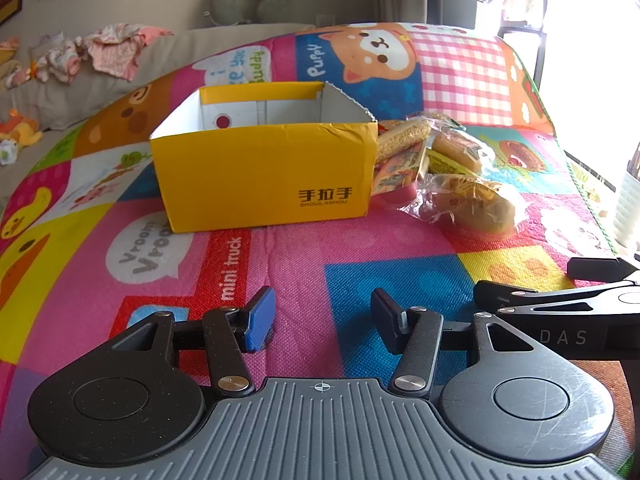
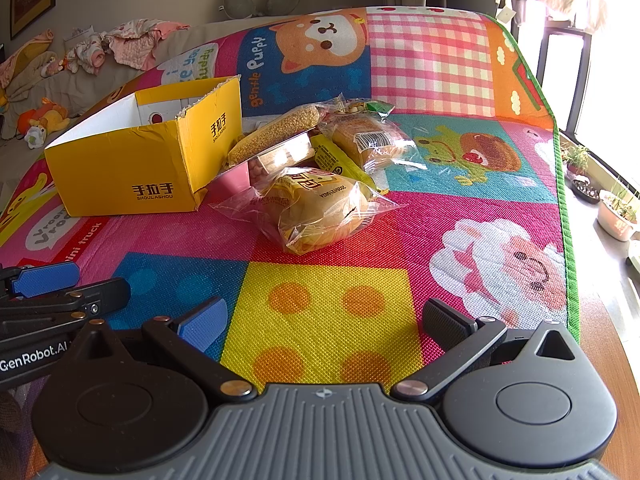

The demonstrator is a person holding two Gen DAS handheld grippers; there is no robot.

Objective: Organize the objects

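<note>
Left gripper (image 1: 322,318) & right gripper (image 2: 324,326): both w/ fingers apart, nothing held, low over the mat (image 2: 332,320). Snack packs (image 2: 320,204) lie piled just right of the yellow box (image 1: 260,176), touching it.

The yellow box (image 1: 264,176) reads "手拉手 SHOULASHOU". The play mat (image 2: 328,320) carries "gentle Puppy", "mini truck" and "Vroom Vroom". In the left wrist view the right gripper (image 1: 560,312) shows "DAS"; in the right wrist view the left gripper (image 2: 48,320) shows "GenRobot.AI". Snack wrapper print is unreadable.
</note>
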